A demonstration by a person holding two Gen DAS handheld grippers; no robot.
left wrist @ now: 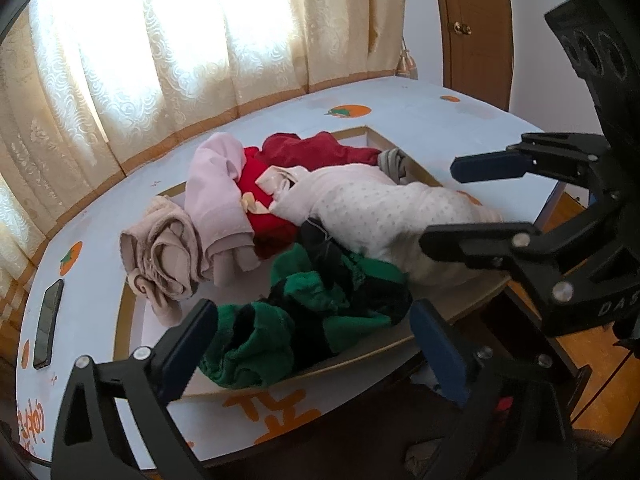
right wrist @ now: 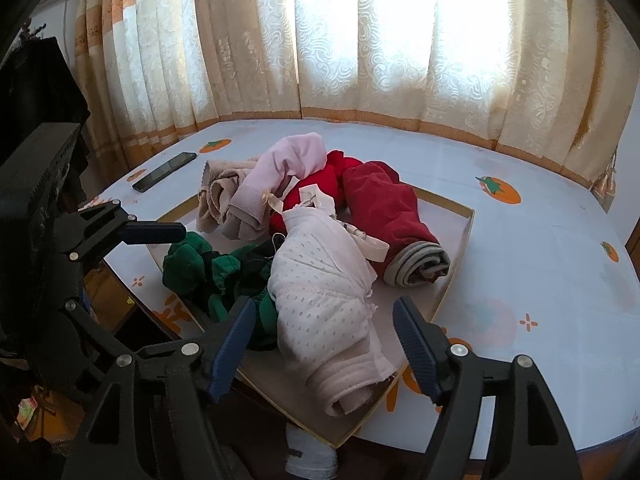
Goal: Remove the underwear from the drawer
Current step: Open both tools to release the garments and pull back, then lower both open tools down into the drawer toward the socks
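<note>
A shallow drawer [left wrist: 404,346] lies flat on a table [right wrist: 540,248] covered with a pale blue cloth printed with orange fruit, in front of lit cream curtains [right wrist: 360,40]. The drawer is heaped with underwear and other garments.

In the left wrist view, the left gripper [left wrist: 316,340] fills the bottom of the frame with its jaws spread wide. A green and black garment [left wrist: 304,320] lies in the drawer between and beyond the blue pads, and neither pad presses on it. To the right of the frame the right gripper [left wrist: 456,204] reaches in from the side, jaws apart, with the white dotted garment [left wrist: 380,208] lying near the lower finger.

In the right wrist view, the right gripper [right wrist: 324,344] sits at the bottom centre, jaws well apart; the white dotted garment [right wrist: 324,300] lies between the pads, apart from both. The left gripper [right wrist: 168,236] shows at the left edge of the frame.

Further back in the pile are a bright red piece [left wrist: 260,196], a dark red rolled garment [right wrist: 384,208] with a grey band, a pale pink piece [right wrist: 288,156] and a beige one [left wrist: 160,256]. A dark phone [right wrist: 164,172] lies on the table at the upper left of the drawer.
</note>
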